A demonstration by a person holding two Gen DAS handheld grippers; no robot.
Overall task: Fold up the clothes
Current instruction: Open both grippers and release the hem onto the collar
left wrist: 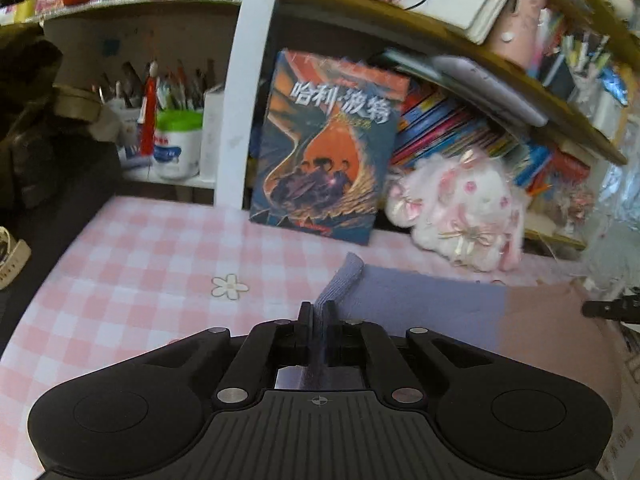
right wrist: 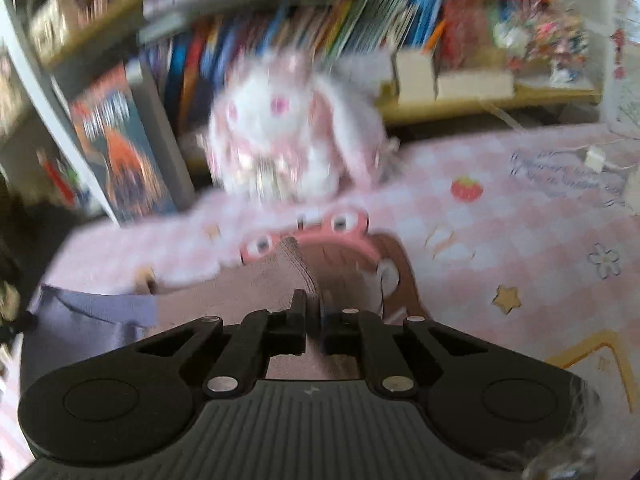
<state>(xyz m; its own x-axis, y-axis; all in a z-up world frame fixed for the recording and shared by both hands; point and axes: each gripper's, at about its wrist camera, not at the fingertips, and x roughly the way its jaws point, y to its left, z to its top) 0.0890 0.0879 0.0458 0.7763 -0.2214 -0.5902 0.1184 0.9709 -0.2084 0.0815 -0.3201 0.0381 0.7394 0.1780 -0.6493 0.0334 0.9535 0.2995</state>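
Pink checked tablecloth (left wrist: 132, 248) fills lower frame; left gripper (left wrist: 319, 312) pinches garment (left wrist: 420, 304) purple edge, right gripper (right wrist: 313, 304) pinches its pink part.

Both cameras sit just behind their own jaws, low over the pink checked worktop (left wrist: 132, 248), facing the bookshelf (left wrist: 460, 40) at its far side. The left wrist view has the upright book (left wrist: 326, 148) straight ahead of its jaws and the plush rabbit (left wrist: 460, 208) ahead to their right. The blurred right wrist view has that rabbit (right wrist: 288, 128) ahead and the book (right wrist: 120, 148) to the left. The 2 views also share the lilac-and-pink garment (left wrist: 460, 312).
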